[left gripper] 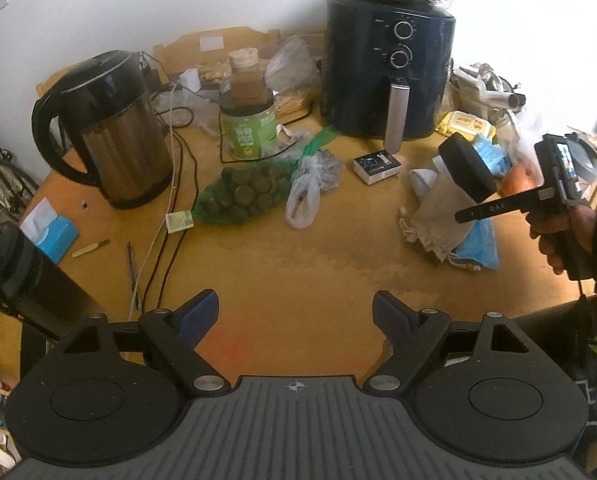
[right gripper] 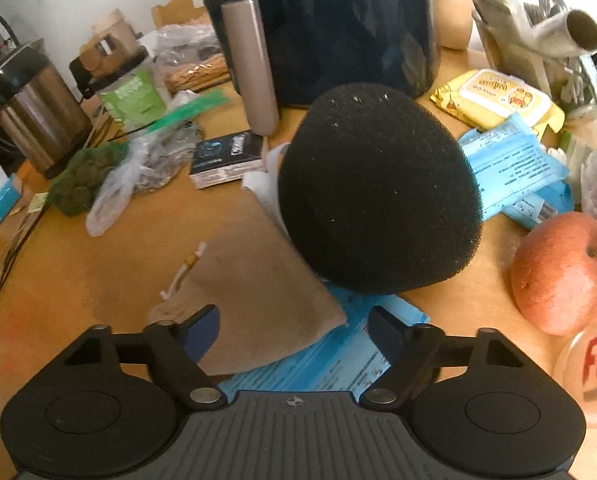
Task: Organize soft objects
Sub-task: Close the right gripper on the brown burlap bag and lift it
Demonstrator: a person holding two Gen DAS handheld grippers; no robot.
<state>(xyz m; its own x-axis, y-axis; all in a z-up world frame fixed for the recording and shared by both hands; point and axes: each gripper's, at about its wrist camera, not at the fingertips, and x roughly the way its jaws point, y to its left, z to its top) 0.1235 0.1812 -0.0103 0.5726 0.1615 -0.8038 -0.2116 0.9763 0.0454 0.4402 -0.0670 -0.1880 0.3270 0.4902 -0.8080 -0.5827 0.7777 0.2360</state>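
A black foam sponge [right gripper: 378, 188] sits tilted on a pile at the table's right side, just ahead of my right gripper [right gripper: 294, 330]. That gripper is open; a beige drawstring pouch [right gripper: 258, 280] and a blue plastic pack [right gripper: 338, 356] lie under and between its fingers, and neither pad presses on them. In the left wrist view the same sponge [left gripper: 467, 168], pouch [left gripper: 438, 220] and blue pack [left gripper: 480, 244] show at right, with a hand holding the right gripper beside them. My left gripper [left gripper: 296, 314] is open and holds nothing, above bare wooden table [left gripper: 298, 260].
An air fryer [left gripper: 390, 68] stands behind the pile, a kettle [left gripper: 114, 128] at the left. Between them lie a green bag of round lumps [left gripper: 242, 192], plastic bags, a small box [left gripper: 376, 166] and cables [left gripper: 174, 184]. An apple [right gripper: 562, 272] and yellow wipes [right gripper: 502, 98] flank the sponge.
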